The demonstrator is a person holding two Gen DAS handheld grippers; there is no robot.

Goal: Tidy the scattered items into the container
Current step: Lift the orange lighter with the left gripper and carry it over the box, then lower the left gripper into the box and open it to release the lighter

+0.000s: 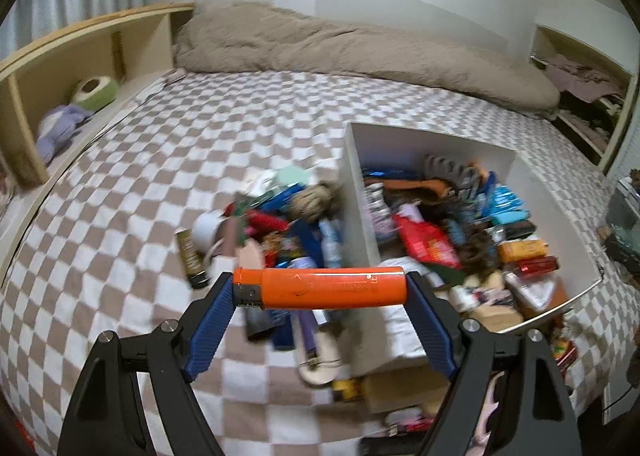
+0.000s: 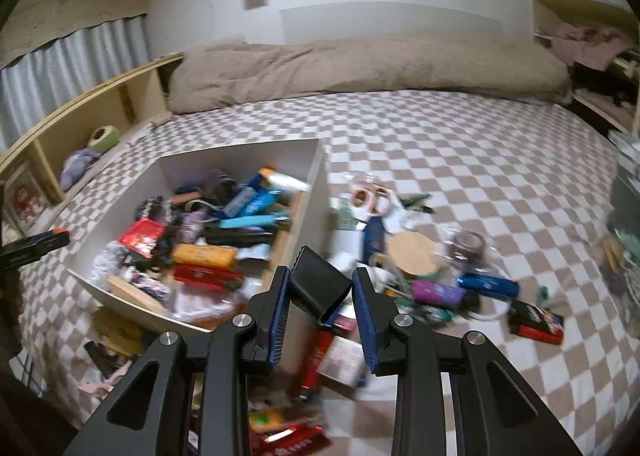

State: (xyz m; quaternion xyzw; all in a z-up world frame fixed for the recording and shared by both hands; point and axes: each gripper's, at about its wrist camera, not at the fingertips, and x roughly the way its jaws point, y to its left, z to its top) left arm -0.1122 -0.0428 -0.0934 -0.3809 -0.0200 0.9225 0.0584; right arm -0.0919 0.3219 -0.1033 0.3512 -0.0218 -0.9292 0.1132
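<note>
From the left wrist camera I see my left gripper (image 1: 320, 288) clamped endwise on an orange lighter (image 1: 320, 289), lying crosswise at centre frame, its metal head against the left pad; the white container (image 1: 560, 212) sits in the right half of the frame on the checkered bedspread (image 1: 160, 160), already crowded with packets and small things; a loose heap of scattered items (image 1: 276, 224) lies just left of the container wall, at centre; a beige duvet (image 1: 360, 48) runs along the top.

From the right wrist camera I see my right gripper (image 2: 320, 292) pinched on a black case (image 2: 318, 286), tilted, at lower centre; the container (image 2: 316, 164) is at centre left; more scattered items (image 2: 420, 256) spread to its right, a round cork coaster (image 2: 412, 254) and a blue tube (image 2: 488, 284) among them.
</note>
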